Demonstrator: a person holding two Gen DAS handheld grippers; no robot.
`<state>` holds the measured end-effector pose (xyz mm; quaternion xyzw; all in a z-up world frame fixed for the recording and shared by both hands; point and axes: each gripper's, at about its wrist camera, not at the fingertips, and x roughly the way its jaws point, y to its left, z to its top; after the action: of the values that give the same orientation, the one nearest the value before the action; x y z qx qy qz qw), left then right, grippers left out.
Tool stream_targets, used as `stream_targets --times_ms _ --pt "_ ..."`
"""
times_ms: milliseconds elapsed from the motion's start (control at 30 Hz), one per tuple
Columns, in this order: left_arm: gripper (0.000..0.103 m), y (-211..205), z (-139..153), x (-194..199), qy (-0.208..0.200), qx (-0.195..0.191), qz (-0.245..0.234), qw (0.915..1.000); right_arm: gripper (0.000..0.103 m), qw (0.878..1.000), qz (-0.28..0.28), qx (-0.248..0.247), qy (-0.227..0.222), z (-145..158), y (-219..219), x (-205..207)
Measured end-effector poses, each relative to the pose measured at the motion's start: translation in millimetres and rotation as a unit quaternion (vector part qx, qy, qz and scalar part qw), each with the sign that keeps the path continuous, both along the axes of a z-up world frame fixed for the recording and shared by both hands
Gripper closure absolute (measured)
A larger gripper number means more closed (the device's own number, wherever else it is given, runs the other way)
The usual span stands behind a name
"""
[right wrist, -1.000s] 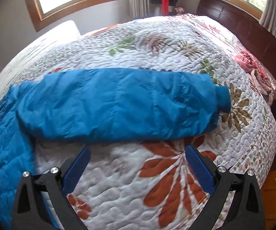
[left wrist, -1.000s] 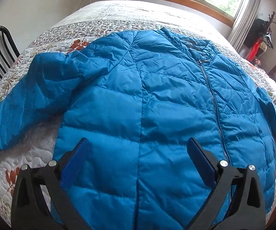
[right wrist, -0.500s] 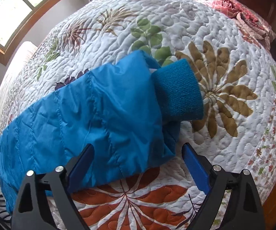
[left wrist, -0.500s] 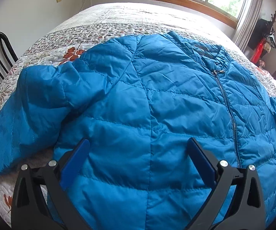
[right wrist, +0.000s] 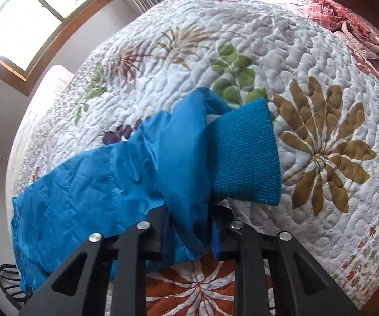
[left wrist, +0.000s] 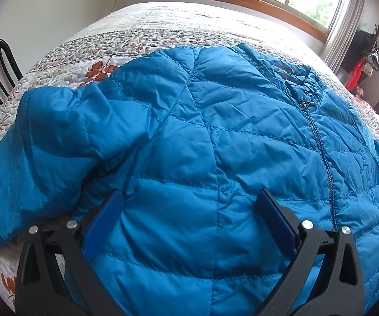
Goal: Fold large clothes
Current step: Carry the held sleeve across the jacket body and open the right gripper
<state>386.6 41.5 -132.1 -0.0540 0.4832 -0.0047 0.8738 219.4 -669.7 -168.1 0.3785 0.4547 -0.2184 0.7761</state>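
Left wrist view: left claw (left wrist: 189, 220) wide open, gripping nothing, poised over the front of the blue jacket (left wrist: 215, 144), which lies spread on the quilt (left wrist: 163, 26); zipper (left wrist: 318, 144) off to its right, one sleeve (left wrist: 44, 144) rumpled to its left. Likely to bunch further if left unflattened.

Right wrist view: right claw (right wrist: 188, 233) just closed, pinching a fold of the other sleeve (right wrist: 97, 179) near the knit cuff (right wrist: 244, 155), ahead and right. Thin bite on slick fabric; could slip out on lifting, or drag the jacket askew.
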Motion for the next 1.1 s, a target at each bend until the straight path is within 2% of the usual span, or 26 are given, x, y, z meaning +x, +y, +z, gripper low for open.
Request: stream_targets --times_ms 67,133,200,233,300,367,500,567,733,833,933,1100 --pt "0.003 0.2 0.0 -0.3 0.000 -0.001 -0.001 1.0000 0.084 0.999 0.013 -0.011 -0.037 18.0 4.9 -4.8" --pt "0.003 0.5 -0.3 -0.7 -0.003 -0.001 0.001 1.0000 0.084 0.999 0.005 -0.028 -0.028 23.3 6.3 -8.3" --pt "0.003 0.8 -0.6 -0.7 -0.006 -0.002 0.005 1.0000 0.085 0.999 -0.011 -0.043 0.025 11.1 1.2 -8.7" --pt "0.003 1.1 -0.7 0.0 -0.006 -0.002 0.005 1.0000 0.085 0.998 -0.015 -0.035 0.041 -1.2 -3.2 -9.7" --pt "0.003 1.7 -1.4 0.7 -0.006 -0.001 0.003 1.0000 0.085 0.999 -0.027 0.000 0.046 -26.7 -11.1 -11.5" --pt "0.003 2.0 -1.7 0.9 -0.005 -0.001 0.000 1.0000 0.085 0.998 -0.040 0.011 0.036 -32.6 -14.8 -13.2" --pt "0.003 2.1 -2.7 3.2 0.000 0.000 -0.007 1.0000 0.086 0.997 -0.049 -0.030 0.057 -13.5 -3.3 -1.3" --pt "0.003 3.8 -3.4 3.5 0.002 -0.005 -0.008 1.0000 0.087 0.998 -0.047 -0.043 0.030 11.4 8.6 -0.4" --pt "0.003 8.1 -1.7 3.8 0.005 -0.020 -0.012 0.9997 0.088 0.992 0.040 -0.077 -0.088 101.8 76.2 20.6" --pt "0.003 13.0 0.6 5.0 0.008 -0.037 -0.017 0.9991 0.088 0.983 0.113 -0.101 -0.107 130.2 133.7 51.9" --pt "0.003 17.8 3.1 5.9 0.010 -0.052 -0.019 0.9984 0.088 0.972 0.179 -0.113 -0.104 130.1 192.4 84.1" --pt "0.003 21.0 4.7 6.2 0.010 -0.061 -0.024 0.9978 0.088 0.947 0.279 -0.131 -0.086 103.8 283.0 121.0"
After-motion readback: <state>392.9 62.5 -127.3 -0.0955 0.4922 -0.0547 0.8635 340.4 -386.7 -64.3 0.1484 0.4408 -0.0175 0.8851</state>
